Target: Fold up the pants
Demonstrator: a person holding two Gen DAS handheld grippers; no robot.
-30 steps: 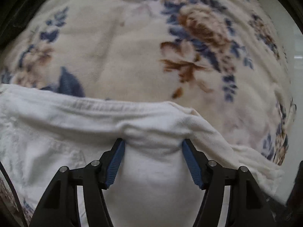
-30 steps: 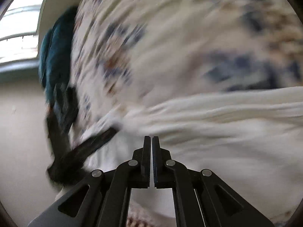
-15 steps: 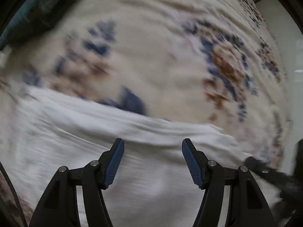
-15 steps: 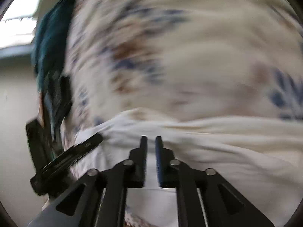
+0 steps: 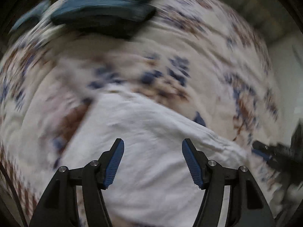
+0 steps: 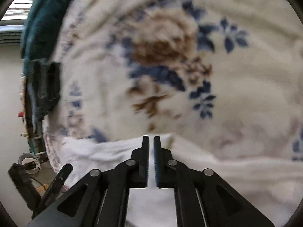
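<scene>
White pants (image 5: 147, 132) lie on a cream blanket with blue and brown flowers (image 5: 166, 75). My left gripper (image 5: 153, 147) is open above the pants, its blue pads wide apart with nothing between them. My right gripper (image 6: 151, 141) has its jaws nearly together on a strip of the white pants (image 6: 117, 151) at their edge. The right gripper also shows blurred at the right edge of the left wrist view (image 5: 274, 151). The left gripper shows at the lower left of the right wrist view (image 6: 56, 179).
A dark teal garment (image 5: 102, 13) lies at the far end of the blanket; it also shows in the right wrist view (image 6: 43, 24). The blanket's edge (image 6: 51, 151) drops off to the left, with floor and small items beyond.
My left gripper has pulled back and turned, so more of the pants and the teal garment show. My right gripper has moved along the pants edge; its jaws stay nearly closed.
</scene>
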